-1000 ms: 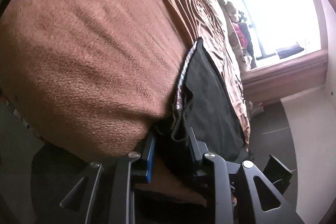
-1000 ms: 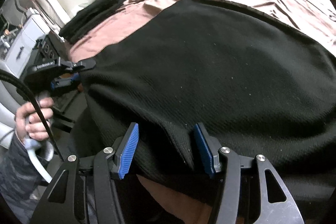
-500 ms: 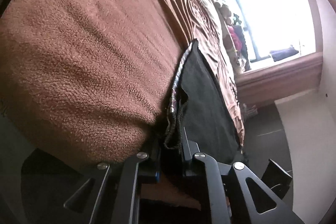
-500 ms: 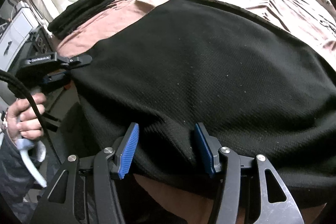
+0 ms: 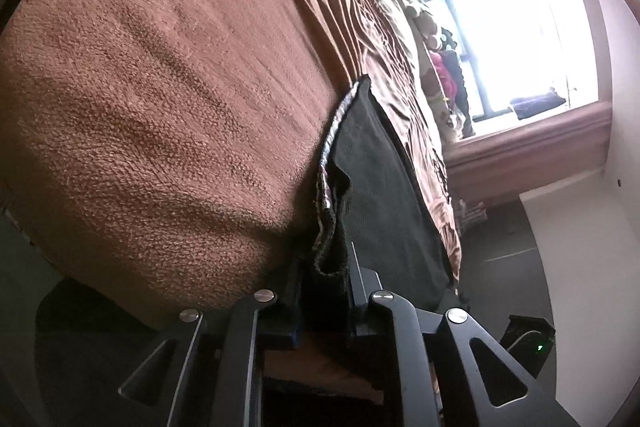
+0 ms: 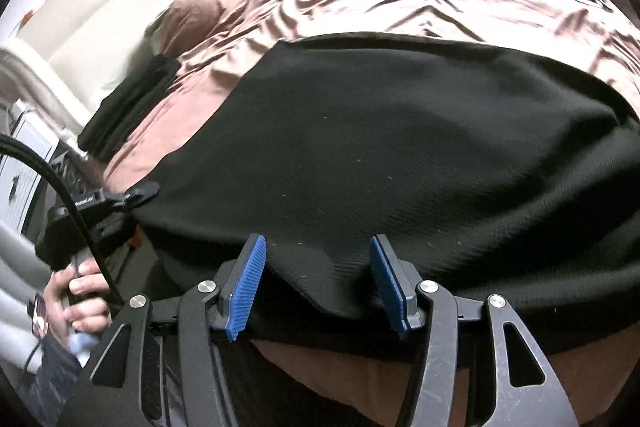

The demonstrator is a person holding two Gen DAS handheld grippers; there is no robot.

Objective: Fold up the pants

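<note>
I see the black pants (image 6: 400, 155) spread across the middle of the right wrist view, lying on the brown bed cover (image 5: 160, 107). My left gripper (image 5: 326, 283), at the bottom of its view, is pinched tight on the pants' bunched edge at the near side of the bed. The jaws of my right gripper (image 6: 316, 279) are closing, with the pants' near hem between the blue pads (image 6: 246, 287), which are apart and not pressing yet. A hand (image 6: 76, 295) at lower left holds the other gripper.
</note>
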